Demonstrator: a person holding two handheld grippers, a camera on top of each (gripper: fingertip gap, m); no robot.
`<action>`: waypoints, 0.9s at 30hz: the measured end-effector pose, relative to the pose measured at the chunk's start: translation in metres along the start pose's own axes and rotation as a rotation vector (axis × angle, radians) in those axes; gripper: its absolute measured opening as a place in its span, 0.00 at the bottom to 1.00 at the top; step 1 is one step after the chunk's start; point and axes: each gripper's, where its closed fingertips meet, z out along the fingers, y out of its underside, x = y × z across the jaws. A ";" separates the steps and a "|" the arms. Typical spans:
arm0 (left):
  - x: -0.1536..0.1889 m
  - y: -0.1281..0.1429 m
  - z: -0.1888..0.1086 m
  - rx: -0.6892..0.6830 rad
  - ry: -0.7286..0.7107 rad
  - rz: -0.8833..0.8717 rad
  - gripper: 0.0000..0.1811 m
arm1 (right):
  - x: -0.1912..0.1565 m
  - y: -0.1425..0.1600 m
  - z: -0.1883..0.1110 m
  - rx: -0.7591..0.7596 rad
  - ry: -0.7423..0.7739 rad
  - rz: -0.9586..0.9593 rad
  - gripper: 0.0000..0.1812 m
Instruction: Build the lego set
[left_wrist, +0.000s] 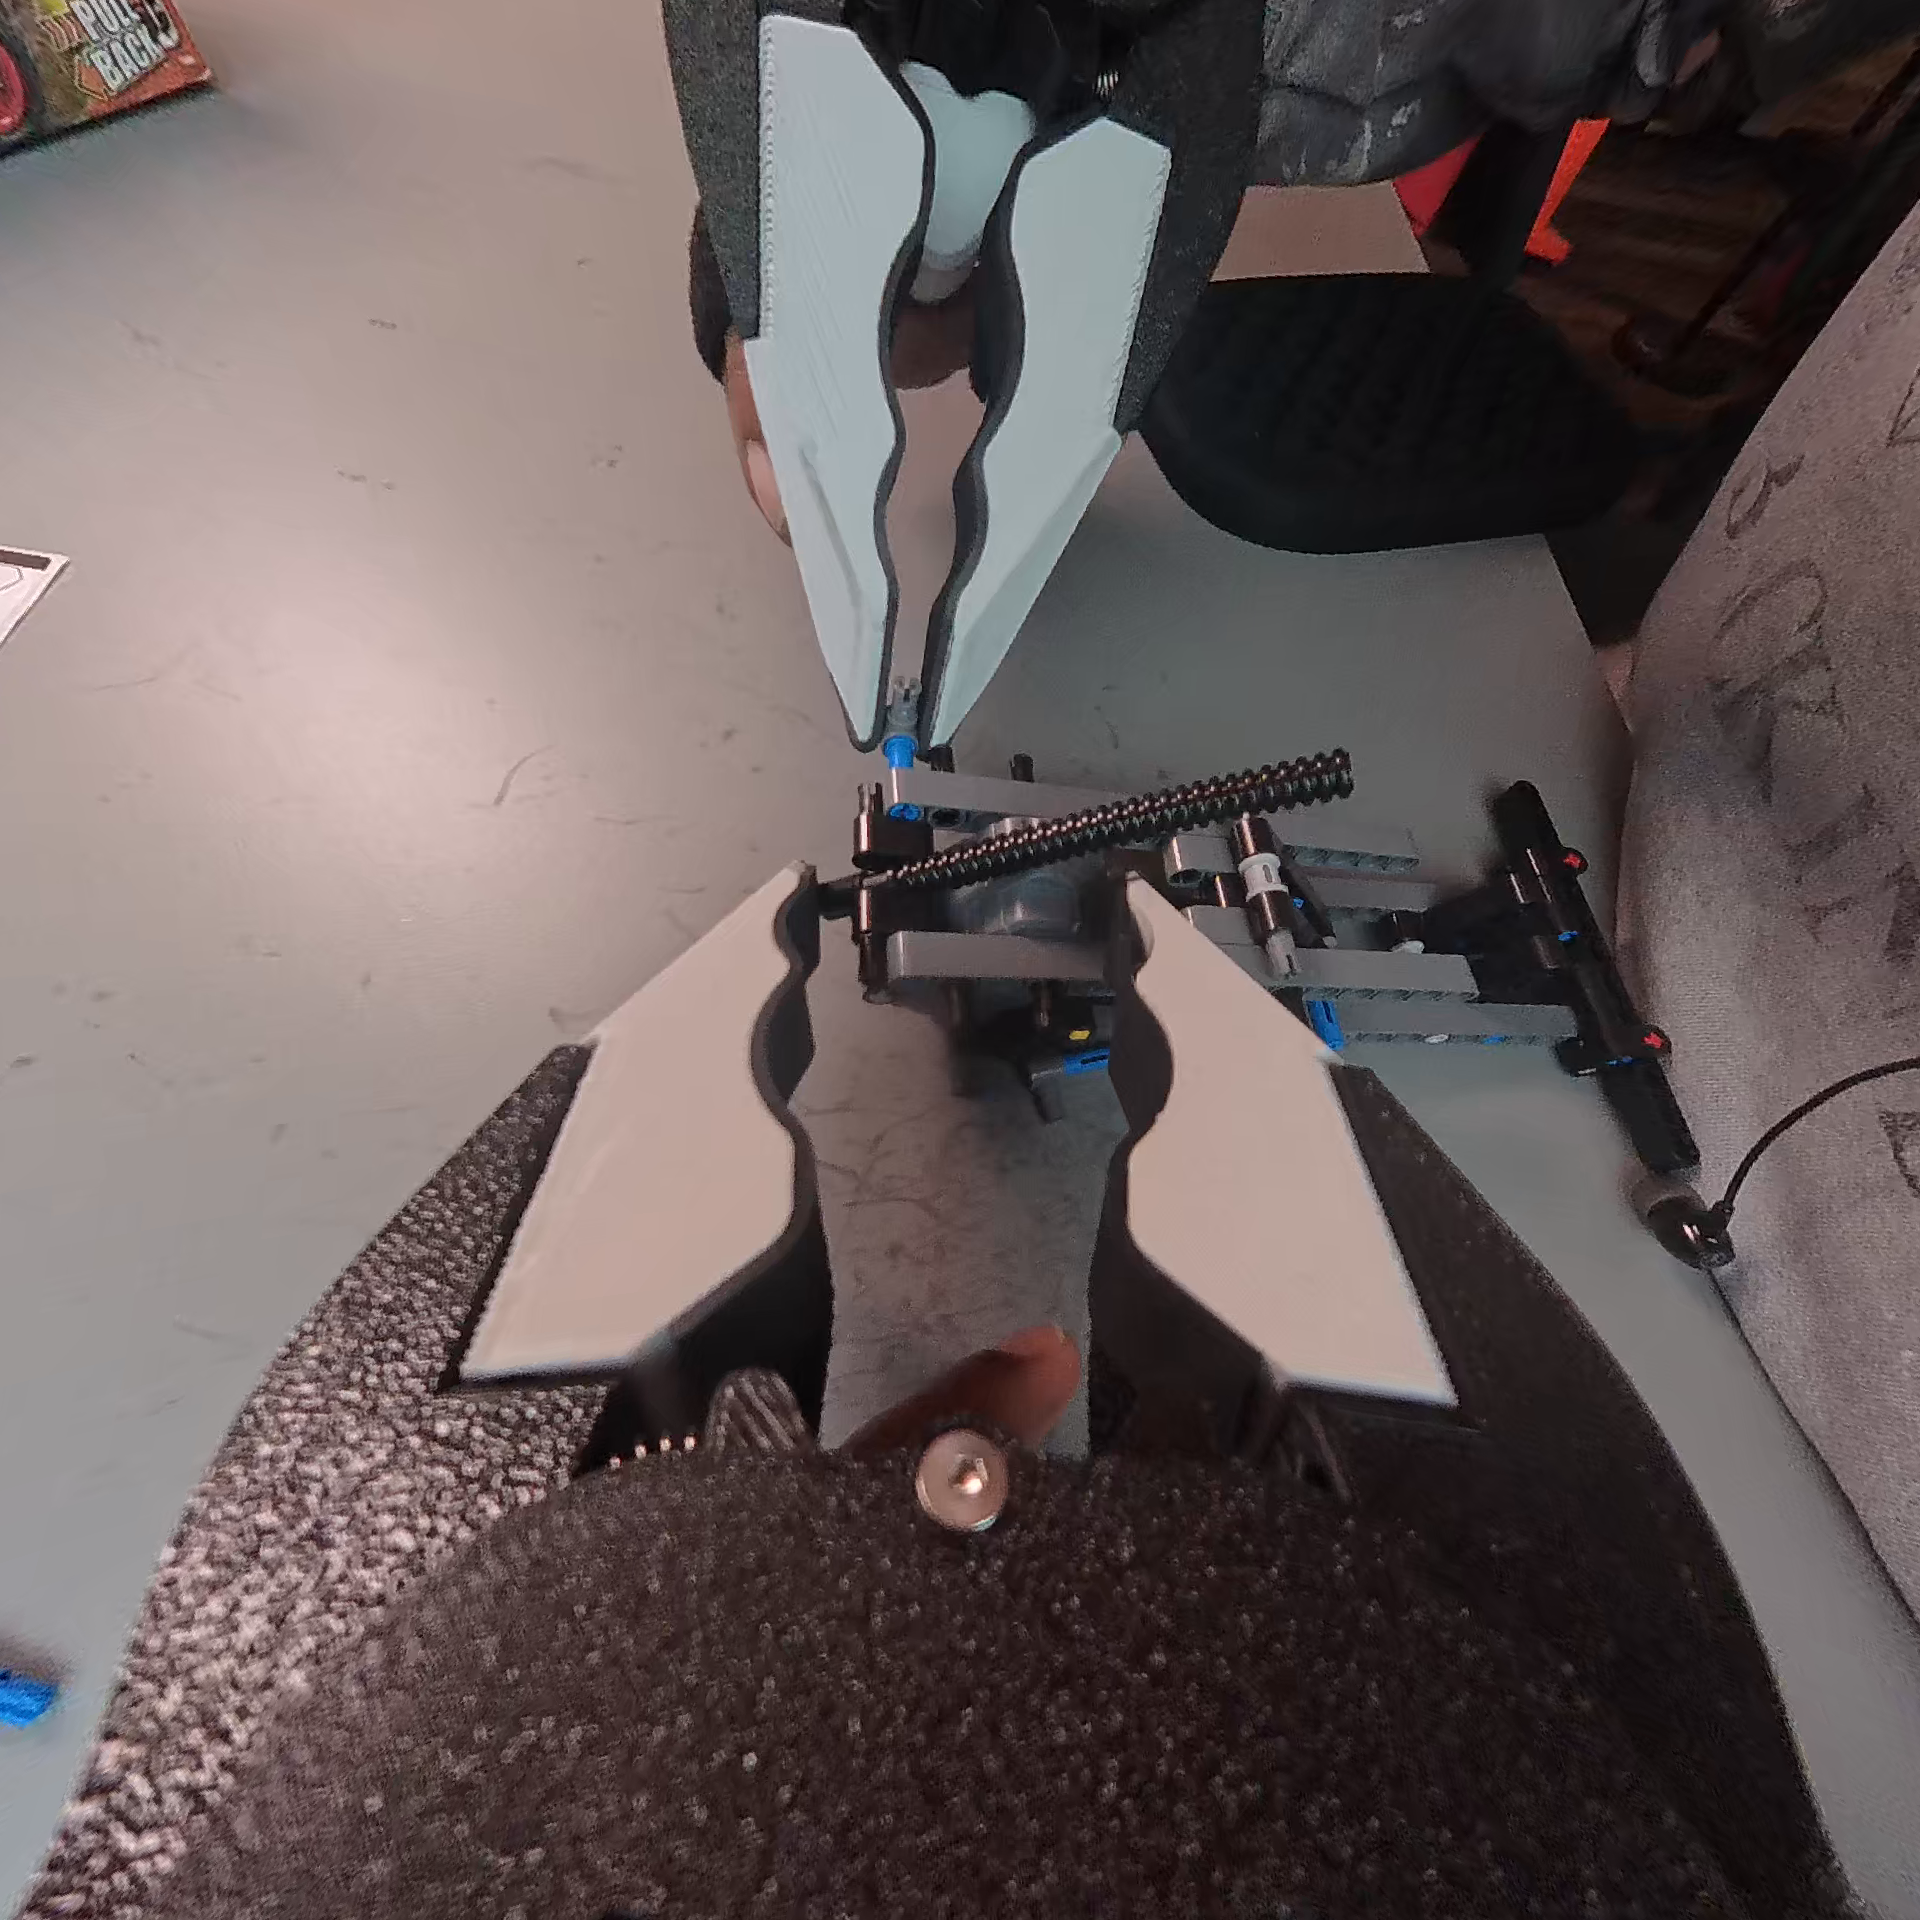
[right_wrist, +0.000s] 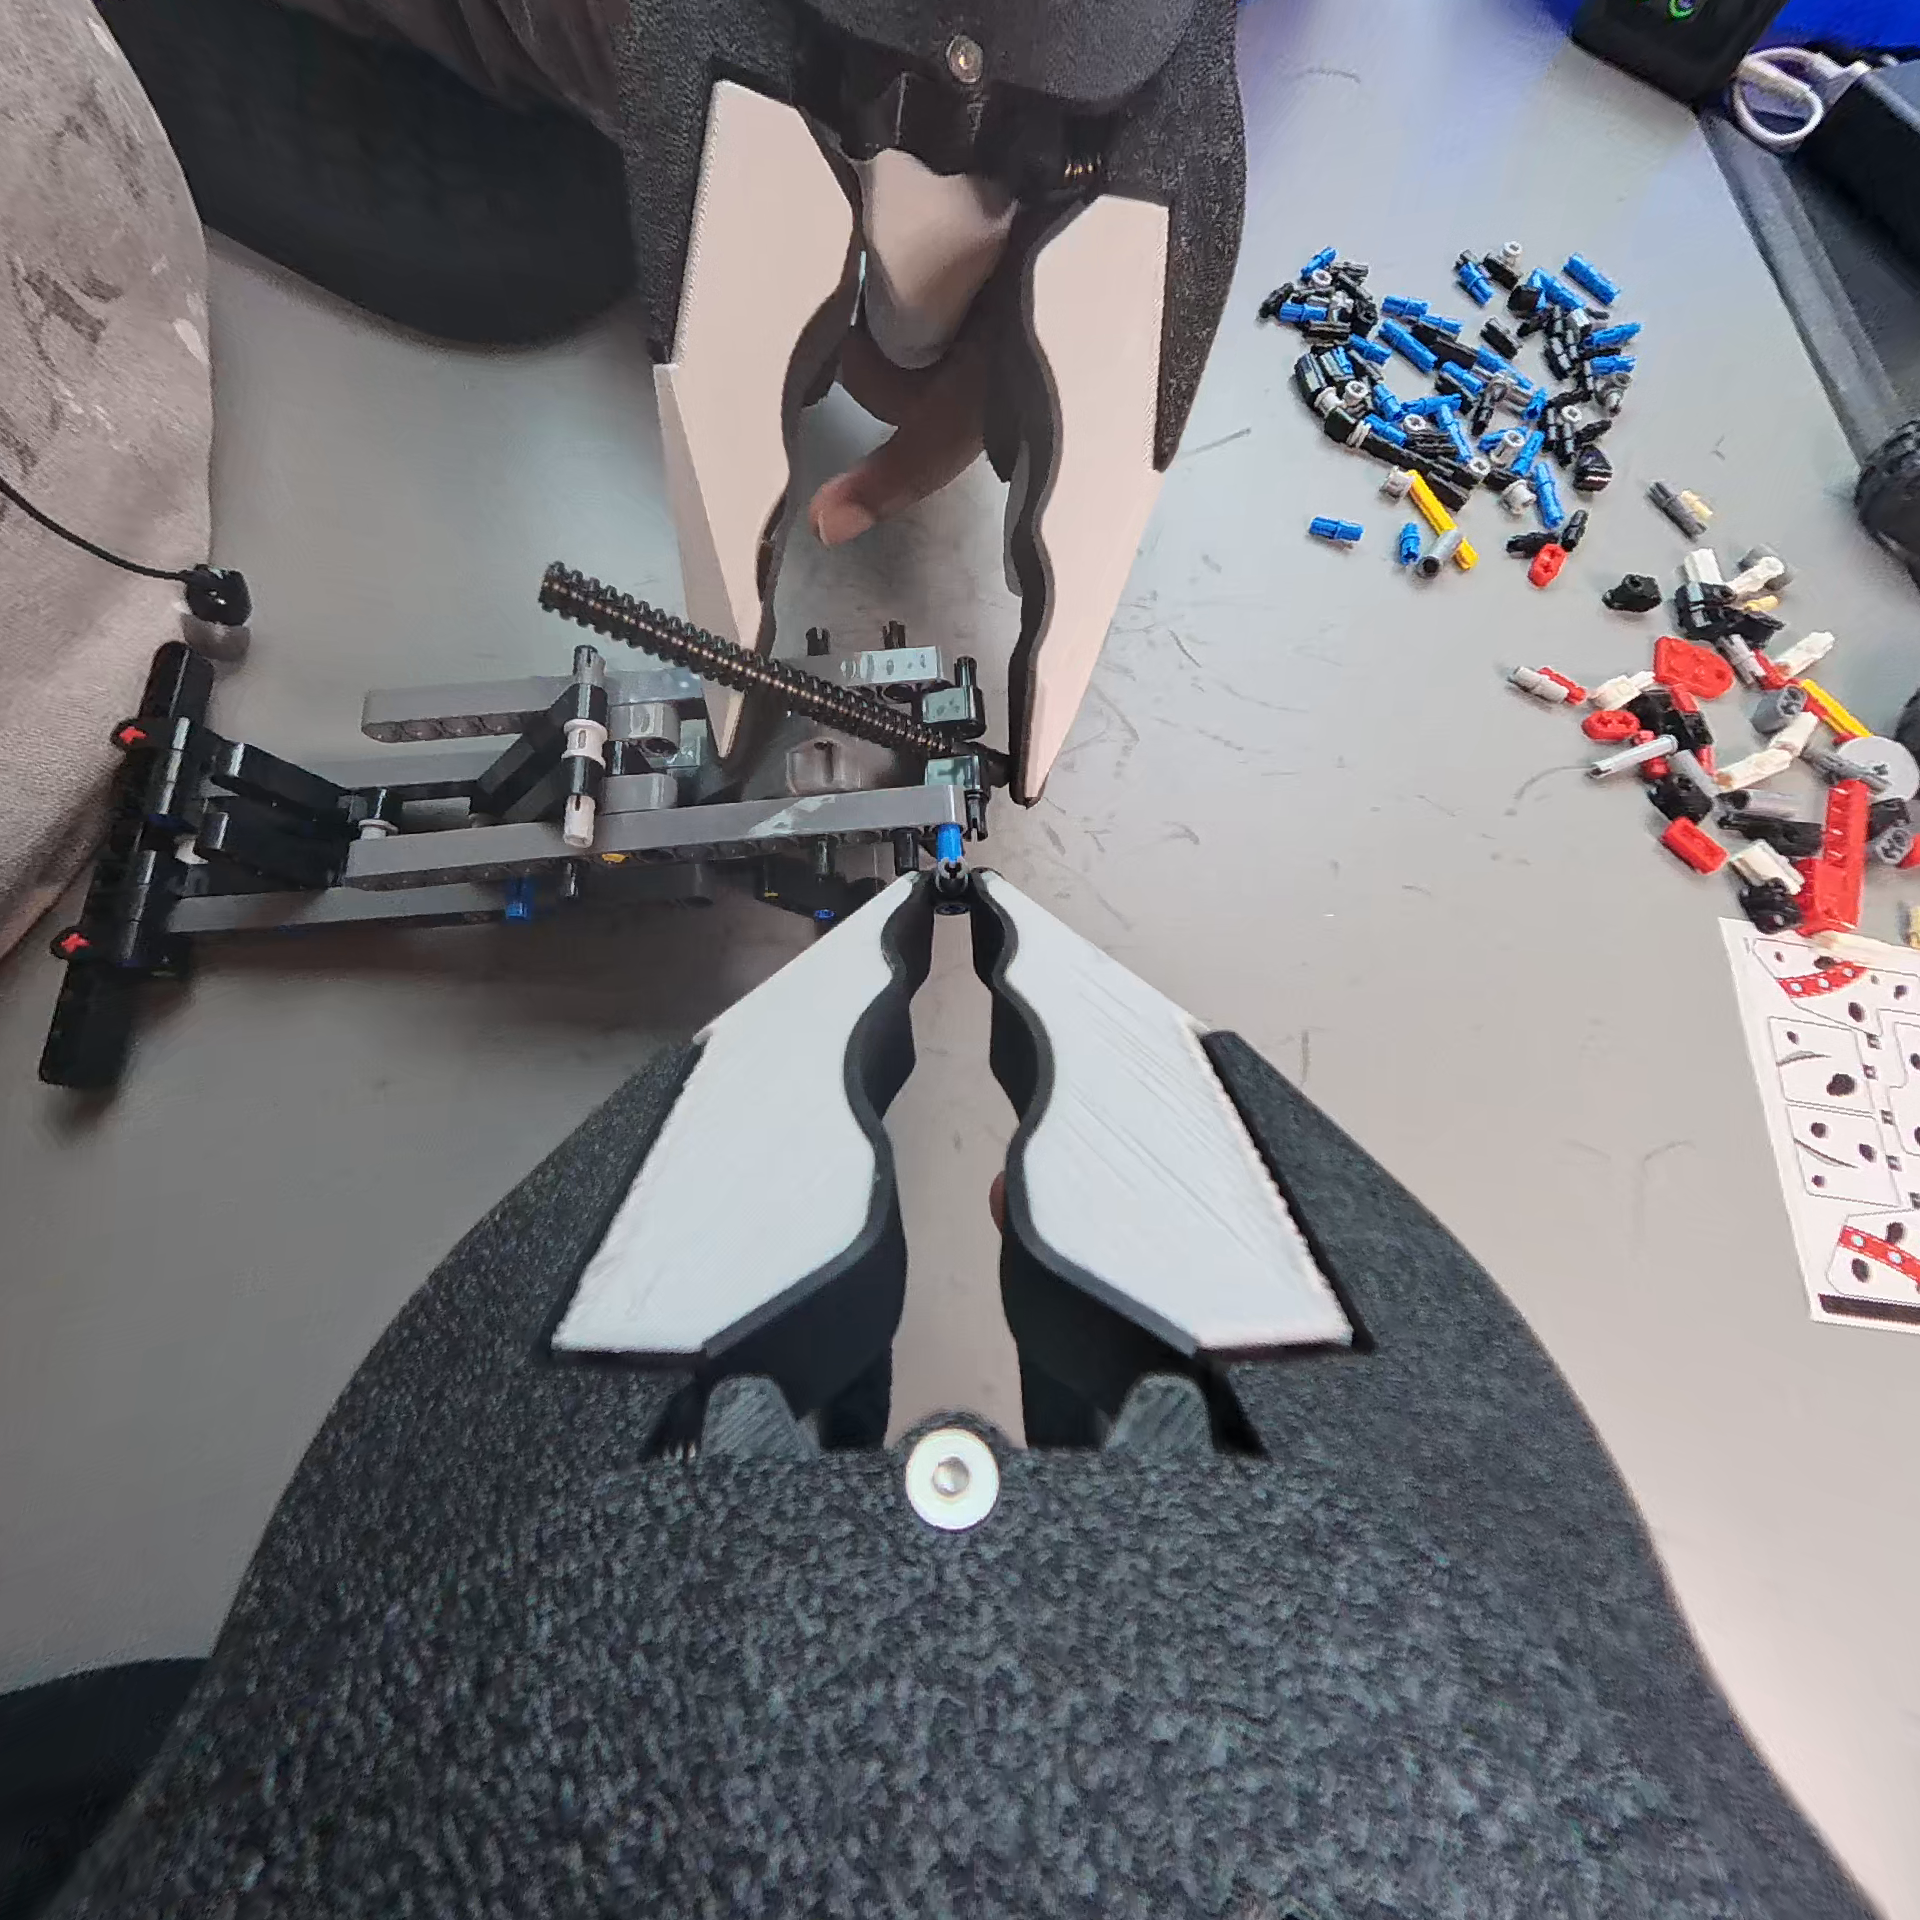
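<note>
The right hand-held gripper (right_wrist: 948, 883) has its fingers pinched nearly together on a small blue-and-grey pin (right_wrist: 948, 854), whose blue end touches the near grey beam of the lego chassis (right_wrist: 665, 831). The chassis, a partly built frame of grey and black beams, lies flat on the grey desk (right_wrist: 1299, 935), with a long black ribbed rod (right_wrist: 727, 665) running slantwise across its top and a black cross-bar at its far-left end in the right wrist view. The left hand-held gripper (left_wrist: 966, 883) stands wide apart, its two fingers straddling the end of the chassis around the grey block in the middle; whether the pads press on the frame cannot be told. In the left wrist view the right gripper comes in from above, the pin (left_wrist: 902, 727) at its tips just over the corner of the frame. Loose blue and black pins (right_wrist: 1455, 384) lie heaped well to the side, red and white parts (right_wrist: 1766, 758) near a sticker sheet (right_wrist: 1839, 1122).
</note>
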 end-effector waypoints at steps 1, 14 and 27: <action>0.000 0.000 0.000 0.004 0.000 -0.005 0.31 | 0.000 0.000 0.000 -0.007 -0.001 -0.003 0.04; 0.001 0.001 0.000 0.009 0.001 -0.011 0.31 | -0.002 0.001 0.002 -0.015 -0.011 0.015 0.03; 0.001 -0.001 0.000 0.039 -0.005 -0.024 0.30 | -0.002 0.002 0.004 -0.064 0.013 -0.011 0.03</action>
